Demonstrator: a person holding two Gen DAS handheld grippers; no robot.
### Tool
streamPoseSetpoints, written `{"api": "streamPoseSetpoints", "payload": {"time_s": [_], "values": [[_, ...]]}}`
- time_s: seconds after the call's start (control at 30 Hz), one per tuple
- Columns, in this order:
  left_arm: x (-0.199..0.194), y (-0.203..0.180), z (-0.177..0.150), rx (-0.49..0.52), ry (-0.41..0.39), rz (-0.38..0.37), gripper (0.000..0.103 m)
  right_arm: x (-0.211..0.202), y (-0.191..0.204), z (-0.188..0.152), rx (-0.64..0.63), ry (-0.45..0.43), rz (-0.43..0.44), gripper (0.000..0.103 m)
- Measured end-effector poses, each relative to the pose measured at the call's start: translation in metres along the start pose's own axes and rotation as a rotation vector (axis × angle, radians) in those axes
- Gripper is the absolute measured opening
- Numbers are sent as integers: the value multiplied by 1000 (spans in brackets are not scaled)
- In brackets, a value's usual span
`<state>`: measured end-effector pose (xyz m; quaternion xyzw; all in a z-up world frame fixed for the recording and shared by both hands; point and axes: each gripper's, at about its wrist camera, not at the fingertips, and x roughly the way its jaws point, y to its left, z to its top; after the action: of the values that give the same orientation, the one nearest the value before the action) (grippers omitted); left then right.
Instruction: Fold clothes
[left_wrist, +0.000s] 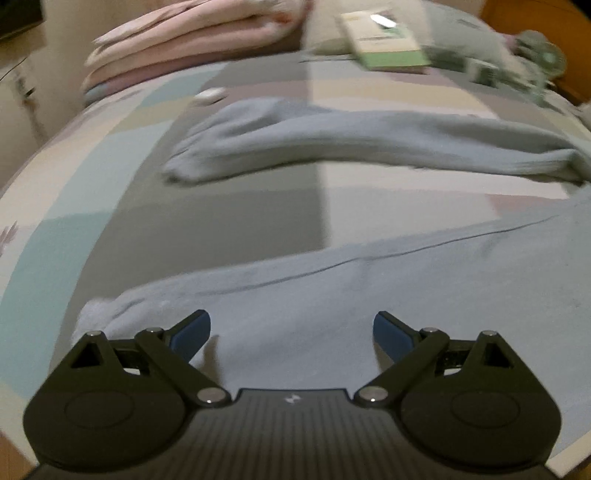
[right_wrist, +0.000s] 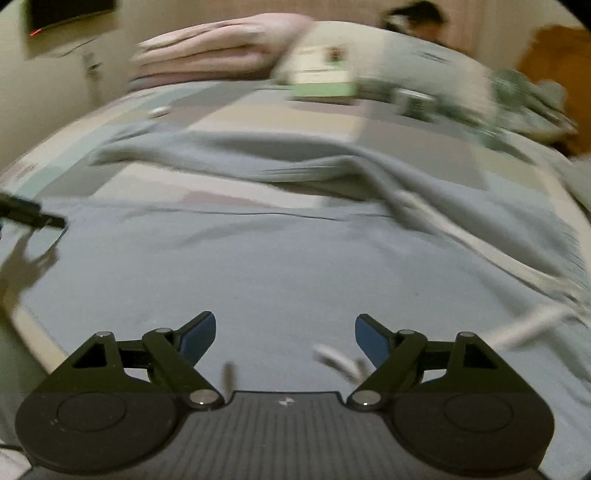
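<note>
A pair of light blue sweatpants (left_wrist: 388, 295) lies spread on the bed, one leg near me and the other leg (left_wrist: 332, 144) farther back. My left gripper (left_wrist: 291, 332) hangs open just above the near leg by its cuff, nothing between its blue pads. In the right wrist view the same sweatpants (right_wrist: 295, 258) fill the middle, with white drawstrings (right_wrist: 461, 240) at the right by the waist. My right gripper (right_wrist: 285, 338) is open over the cloth, its jaws empty. The left gripper's finger (right_wrist: 33, 218) shows at the left edge.
The bed (left_wrist: 221, 221) has a patchwork cover in grey, teal and cream. A folded pink blanket (left_wrist: 192, 37) lies at the head, beside a green and white box (left_wrist: 388, 40) and a small green fan (left_wrist: 539, 62). A small white object (left_wrist: 210, 96) lies on the cover.
</note>
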<state>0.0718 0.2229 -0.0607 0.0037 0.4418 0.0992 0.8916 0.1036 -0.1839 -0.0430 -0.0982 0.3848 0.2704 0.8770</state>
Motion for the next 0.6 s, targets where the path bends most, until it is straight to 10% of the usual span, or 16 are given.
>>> {"api": "streamPoseSetpoints", "payload": {"time_s": [0.6], "values": [[-16, 54, -39, -34, -69, 1, 98, 6, 39, -8, -83, 99, -39, 103]]}}
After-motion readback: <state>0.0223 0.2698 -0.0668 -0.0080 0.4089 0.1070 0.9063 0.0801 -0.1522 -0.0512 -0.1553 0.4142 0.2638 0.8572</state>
